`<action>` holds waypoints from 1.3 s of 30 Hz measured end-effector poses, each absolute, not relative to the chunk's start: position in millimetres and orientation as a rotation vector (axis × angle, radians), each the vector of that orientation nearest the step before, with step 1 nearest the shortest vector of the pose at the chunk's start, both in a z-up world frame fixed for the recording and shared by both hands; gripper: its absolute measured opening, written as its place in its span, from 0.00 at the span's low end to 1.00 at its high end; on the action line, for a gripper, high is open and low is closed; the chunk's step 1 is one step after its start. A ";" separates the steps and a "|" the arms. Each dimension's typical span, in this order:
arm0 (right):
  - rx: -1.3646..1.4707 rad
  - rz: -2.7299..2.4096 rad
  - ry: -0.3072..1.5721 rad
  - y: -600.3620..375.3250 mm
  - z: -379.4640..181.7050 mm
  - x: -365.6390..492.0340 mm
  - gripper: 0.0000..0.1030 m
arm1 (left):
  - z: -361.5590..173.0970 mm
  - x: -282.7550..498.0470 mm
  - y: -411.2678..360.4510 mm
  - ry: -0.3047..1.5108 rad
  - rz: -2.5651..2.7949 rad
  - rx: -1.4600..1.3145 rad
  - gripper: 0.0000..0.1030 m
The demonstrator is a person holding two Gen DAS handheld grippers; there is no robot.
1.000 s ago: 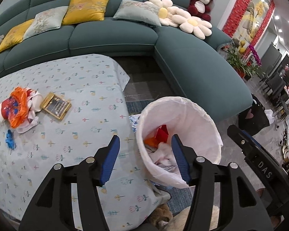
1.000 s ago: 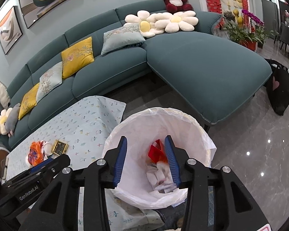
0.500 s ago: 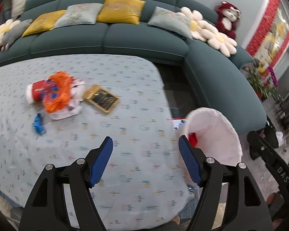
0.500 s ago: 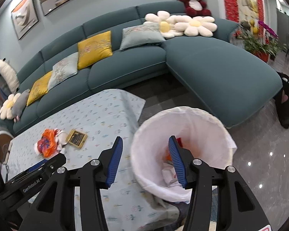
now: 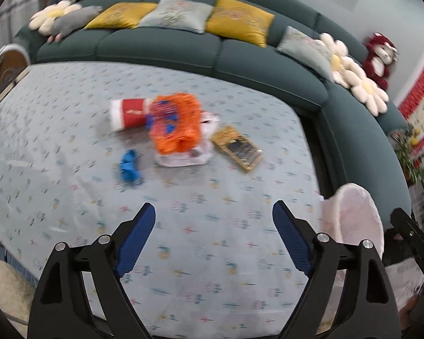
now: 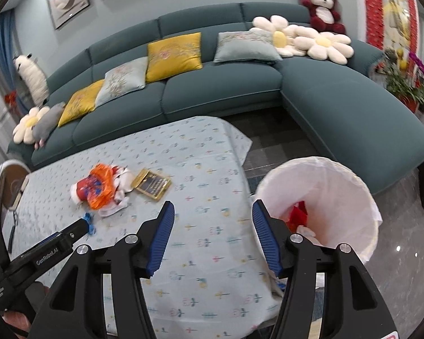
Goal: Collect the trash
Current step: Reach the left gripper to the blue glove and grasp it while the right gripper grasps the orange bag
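Observation:
Trash lies on the patterned tablecloth (image 5: 212, 226): a red paper cup (image 5: 128, 113), an orange wrapper (image 5: 175, 125) on white tissue (image 5: 183, 158), a gold box (image 5: 237, 148) and a blue scrap (image 5: 129, 166). My left gripper (image 5: 213, 217) hovers over the cloth short of the pile, its jaws opening with nothing between them. My right gripper (image 6: 212, 214) hangs over the table edge, jaws opening and empty too. A white-lined bin (image 6: 333, 186) to the right holds red and white trash. The same orange wrapper (image 6: 99, 189) and gold box (image 6: 152, 183) show in the right wrist view.
A teal corner sofa (image 6: 240, 90) with cushions (image 6: 173, 55), flower pillows and a plush bear (image 6: 322, 8) wraps the far side. The bin (image 5: 356, 220) stands on the floor off the table's right end. Potted flowers (image 6: 410, 84) stand at the far right.
Both grippers swung left from above the bin to over the table, and both sets of jaws widened. The trash pile now sits nearer the middle of both views.

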State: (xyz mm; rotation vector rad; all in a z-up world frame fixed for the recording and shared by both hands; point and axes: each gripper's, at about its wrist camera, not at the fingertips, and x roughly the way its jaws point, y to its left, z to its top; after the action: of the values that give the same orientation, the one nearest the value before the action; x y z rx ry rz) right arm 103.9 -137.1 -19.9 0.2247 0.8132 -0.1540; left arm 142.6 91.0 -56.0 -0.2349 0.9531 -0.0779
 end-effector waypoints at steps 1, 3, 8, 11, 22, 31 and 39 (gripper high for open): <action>0.220 -0.149 0.818 -132.5 -21.4 106.2 0.54 | -59.0 144.1 99.3 0.958 -0.062 -0.246 0.79; 0.211 -0.137 0.831 -122.2 -25.3 111.2 0.54 | -64.8 146.7 113.9 0.968 -0.040 -0.264 0.79; 0.185 -0.103 0.864 -96.4 -36.2 127.1 0.54 | -78.1 156.6 146.3 0.991 0.012 -0.275 0.79; 0.168 -0.081 0.884 -80.6 -43.5 139.1 0.54 | -85.5 164.6 160.6 1.007 0.029 -0.284 0.79; 0.127 -0.002 0.954 -29.3 -75.1 190.5 0.54 | -127.6 211.0 187.6 1.083 0.052 -0.274 0.78; 0.094 0.045 0.984 -1.2 -90.2 238.7 0.54 | -158.0 240.6 187.1 1.170 0.002 -0.289 0.34; 0.060 0.110 0.993 35.6 -99.1 283.7 0.55 | -153.9 239.6 204.5 1.156 -0.022 -0.336 0.02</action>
State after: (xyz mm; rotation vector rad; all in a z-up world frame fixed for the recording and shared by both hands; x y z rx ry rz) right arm 283.7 35.6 -99.1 0.0603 0.9933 0.1103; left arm 239.6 204.5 -153.9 -0.3356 1.1555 -0.0224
